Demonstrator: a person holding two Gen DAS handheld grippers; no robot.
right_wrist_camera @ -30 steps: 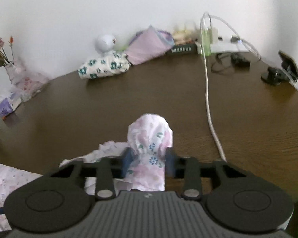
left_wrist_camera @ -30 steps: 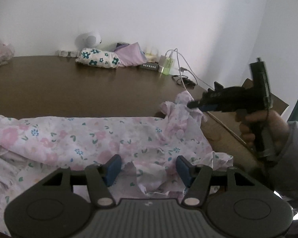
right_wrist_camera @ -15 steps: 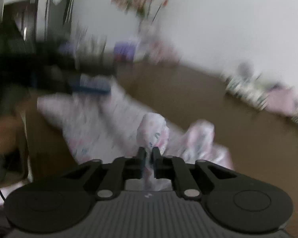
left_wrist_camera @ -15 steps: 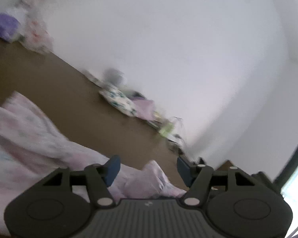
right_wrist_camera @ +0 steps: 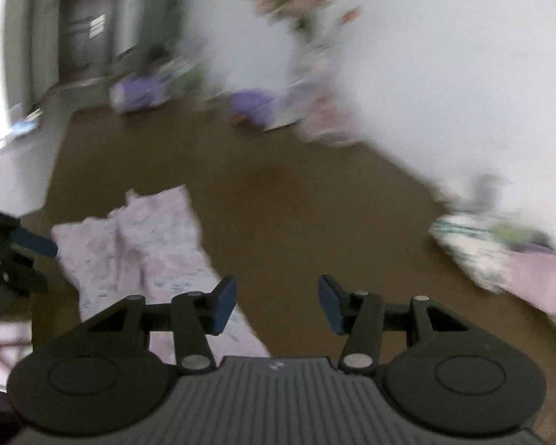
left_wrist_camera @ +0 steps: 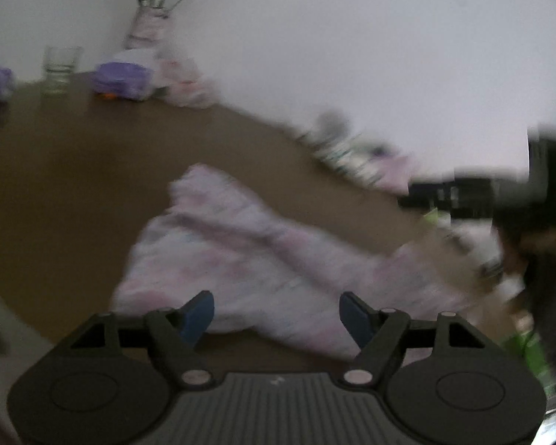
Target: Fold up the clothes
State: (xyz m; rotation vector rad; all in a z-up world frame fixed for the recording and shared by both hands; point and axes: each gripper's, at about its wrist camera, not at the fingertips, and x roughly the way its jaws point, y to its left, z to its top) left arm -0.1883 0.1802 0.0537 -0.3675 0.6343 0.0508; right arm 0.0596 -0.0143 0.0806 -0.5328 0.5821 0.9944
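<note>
Brown counter | floral garment lying limp, soft, light | both jaws gaping empty | pinching hem corners looking best

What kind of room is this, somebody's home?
Probably a home. A pink floral garment lies on a brown table, with a vase of flowers and a drinking glass against a plain white wall, and a door beyond.
</note>
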